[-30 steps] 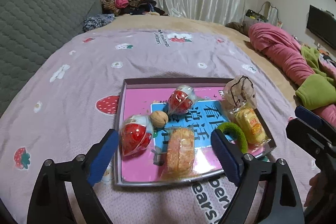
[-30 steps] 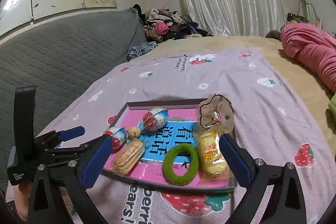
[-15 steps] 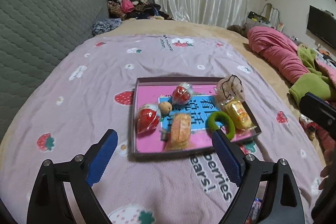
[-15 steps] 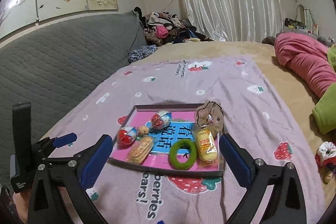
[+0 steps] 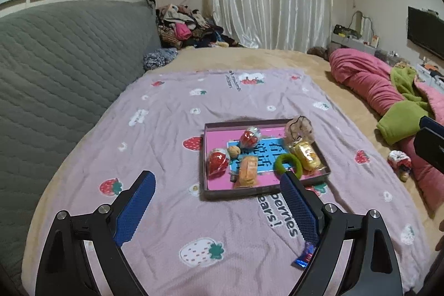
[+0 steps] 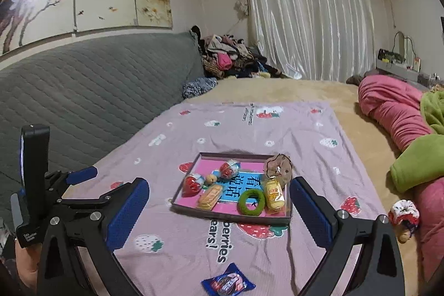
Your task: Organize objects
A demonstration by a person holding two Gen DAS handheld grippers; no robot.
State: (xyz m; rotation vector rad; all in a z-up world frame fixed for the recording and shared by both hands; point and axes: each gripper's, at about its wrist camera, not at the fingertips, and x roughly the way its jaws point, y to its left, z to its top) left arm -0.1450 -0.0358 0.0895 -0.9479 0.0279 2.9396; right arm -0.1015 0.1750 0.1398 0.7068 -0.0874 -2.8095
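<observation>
Both tools spread and empty, left tool (image 5: 216, 193), right tool (image 6: 219, 201), tray (image 6: 230, 217) ahead, well apart.

Your two wrist cameras look down toward twelve o'clock, both sharing the shallow pink-floored cardboard tray (image 5: 211, 192) (image 6: 177, 205) mid-distance.

Both grippers farther from the tray (image 5: 236, 192).

- Blanket (image 6: 277, 129): lilac, printed with red and white strawberries and dark lettering.
- Tray (image 6: 230, 215) ahead of the claw: dark rim, pink floor, blue panel with black characters.
- Hair tie (image 6: 251, 202) in tray: green.
- Candy wrapper (image 6: 227, 283) below the claw: blue.
- Gripper pads (image 6: 126, 212): blue on black.
</observation>
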